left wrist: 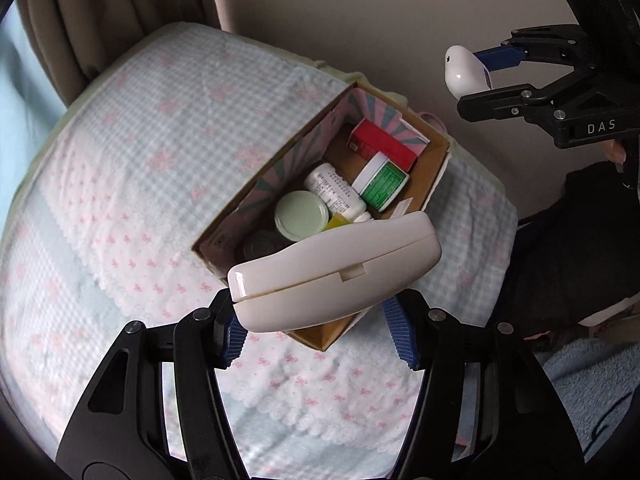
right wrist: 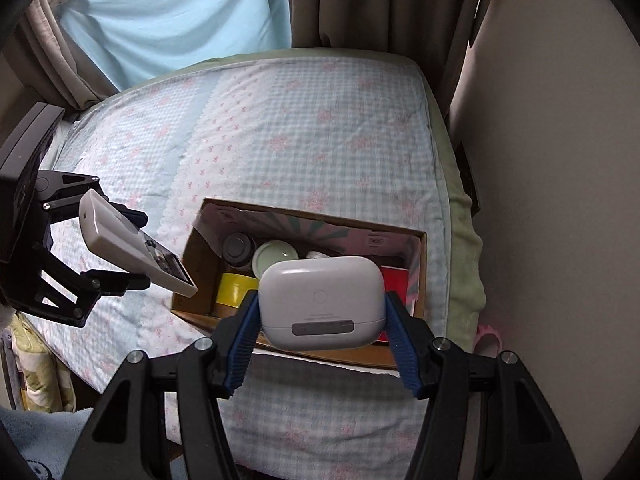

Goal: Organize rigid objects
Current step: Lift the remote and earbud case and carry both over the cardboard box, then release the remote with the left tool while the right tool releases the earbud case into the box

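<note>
Left wrist view, reading left to right: we are looking down over a checked bedspread point(left wrist: 120, 152), then an open cardboard box point(left wrist: 438, 148) sitting on it, already crowded with a pale-lidded jar point(left wrist: 301, 216), a white bottle point(left wrist: 334, 192), a green-labelled tub point(left wrist: 382, 186) and a red carton point(left wrist: 380, 142). Our left gripper point(left wrist: 316, 332) is pinching a long white case point(left wrist: 336, 272) between its blue pads, the case lying crosswise to the fingers, its long axis slanting up to the right and overhanging the box's near corner. At far right the right gripper point(left wrist: 486, 74) is carrying a small white pod point(left wrist: 460, 70).

Right wrist view, same order: the left gripper point(right wrist: 132, 248) is coming in from the left edge, its white case point(right wrist: 128, 244) pointing down toward the box's point(right wrist: 312, 354) left wall (a dark panel shows on its underside here). A yellow item point(right wrist: 236, 286) is lying in the box's near-left corner. Centre frame, our right gripper point(right wrist: 322, 336) is clamping the rounded white pod point(right wrist: 322, 304) squarely by its two short sides.

We are judging the drop as the step in hand. The pod is hanging directly over the box's near wall, so the right hand looks nearer to release. The case is longer than the free gaps look; we are expecting it to need lining up with the box's long side.
</note>
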